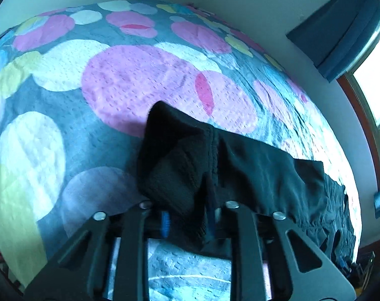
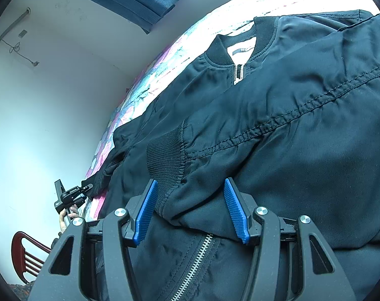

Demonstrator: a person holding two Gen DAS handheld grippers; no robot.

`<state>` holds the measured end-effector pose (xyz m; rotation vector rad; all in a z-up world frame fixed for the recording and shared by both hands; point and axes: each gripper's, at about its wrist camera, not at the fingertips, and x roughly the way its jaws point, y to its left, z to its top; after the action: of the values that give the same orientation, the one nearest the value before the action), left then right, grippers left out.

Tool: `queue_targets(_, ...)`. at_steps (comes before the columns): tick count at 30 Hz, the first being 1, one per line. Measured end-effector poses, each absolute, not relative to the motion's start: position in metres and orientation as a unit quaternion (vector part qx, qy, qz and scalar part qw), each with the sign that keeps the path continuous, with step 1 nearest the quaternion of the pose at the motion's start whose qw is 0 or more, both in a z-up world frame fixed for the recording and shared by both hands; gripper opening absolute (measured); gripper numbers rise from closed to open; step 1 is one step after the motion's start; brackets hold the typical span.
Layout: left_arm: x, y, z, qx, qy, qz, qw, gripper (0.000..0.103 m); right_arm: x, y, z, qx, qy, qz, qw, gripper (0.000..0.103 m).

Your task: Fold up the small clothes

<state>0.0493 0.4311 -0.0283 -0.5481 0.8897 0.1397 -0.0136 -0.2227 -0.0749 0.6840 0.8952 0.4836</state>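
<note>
While clamped—jacket cuff (image 1: 174, 175) in left tongs (image 1: 188, 222)

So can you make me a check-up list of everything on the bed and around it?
Surface: bed with spotted bedspread.
Job's things: black zip-up jacket spread flat, one sleeve folded across the front.
Clutter: nothing seen.
Grippers: left gripper shut on the ribbed cuff; right gripper open over the other cuff.
Cables: wall cord with dangling plug.
Surroundings: white walls, window, blue curtain, red wooden chair.

Bedspread (image 1: 52, 115) left of jacket (image 2: 302, 130) lies bare; wall (image 2: 52, 115) hems far side.
</note>
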Motion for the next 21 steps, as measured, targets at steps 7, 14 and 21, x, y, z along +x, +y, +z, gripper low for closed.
queue_targets(7, 0.045, 0.428, -0.008, -0.237, 0.415, 0.093, 0.874, 0.018, -0.013, -0.223, -0.075, 0.322, 0.419, 0.227, 0.818, 0.055)
queue_targets(14, 0.048, 0.347, 0.060, -0.063, 0.364, 0.127, 0.921, 0.016, -0.012, -0.224, -0.075, 0.322, 0.419, 0.228, 0.818, 0.055)
queue_targets(21, 0.055, 0.232, 0.145, -0.008, 0.305, 0.029, 0.952, 0.016, -0.011, -0.226, -0.075, 0.322, 0.418, 0.229, 0.818, 0.055)
